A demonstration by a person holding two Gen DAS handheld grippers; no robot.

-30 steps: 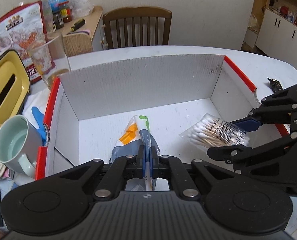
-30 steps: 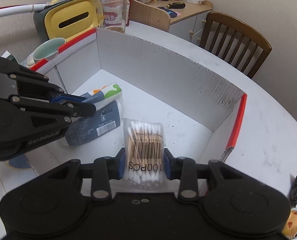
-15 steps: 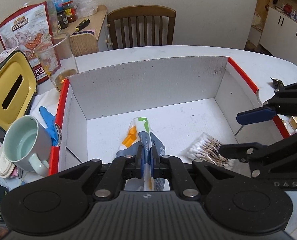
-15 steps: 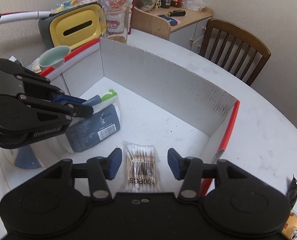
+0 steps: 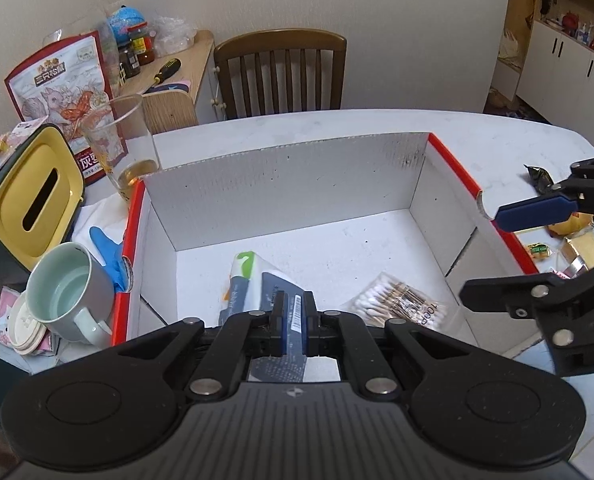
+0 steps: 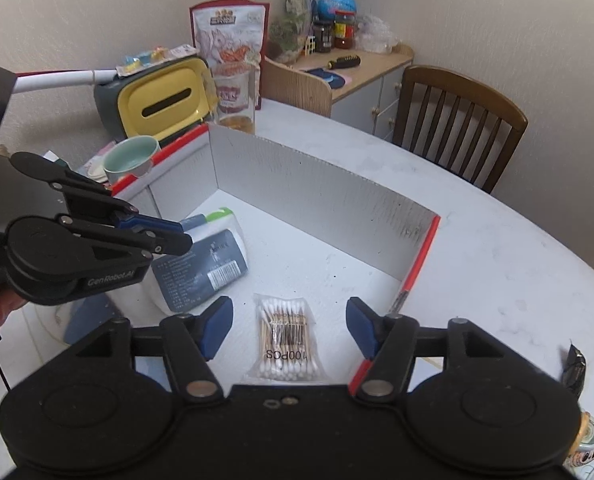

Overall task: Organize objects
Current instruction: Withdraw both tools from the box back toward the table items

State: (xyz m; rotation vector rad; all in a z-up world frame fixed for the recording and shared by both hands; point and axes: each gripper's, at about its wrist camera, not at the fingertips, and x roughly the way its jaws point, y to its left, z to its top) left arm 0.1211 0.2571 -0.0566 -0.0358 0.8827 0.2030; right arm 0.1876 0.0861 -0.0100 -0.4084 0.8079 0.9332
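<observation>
a white table [image 6: 497,248] carries an open white cardboard box [image 5: 297,184] with red edges, which lies ahead of and below both claws. inside it, under the tips of the left gripper [image 5: 293,320], sits a blue-grey and white pouch [image 6: 205,264]; this claw is pressed together, and the pouch shows between its fingers, though whether they pinch it cannot be told. the right gripper [image 6: 289,324] stands spread, its jaws having just been opening, with nothing touching its blue pads [image 6: 217,324]. a packet of cotton swabs [image 6: 285,340] lies flat on the box floor, directly below the gap between those pads and free of them.
</observation>
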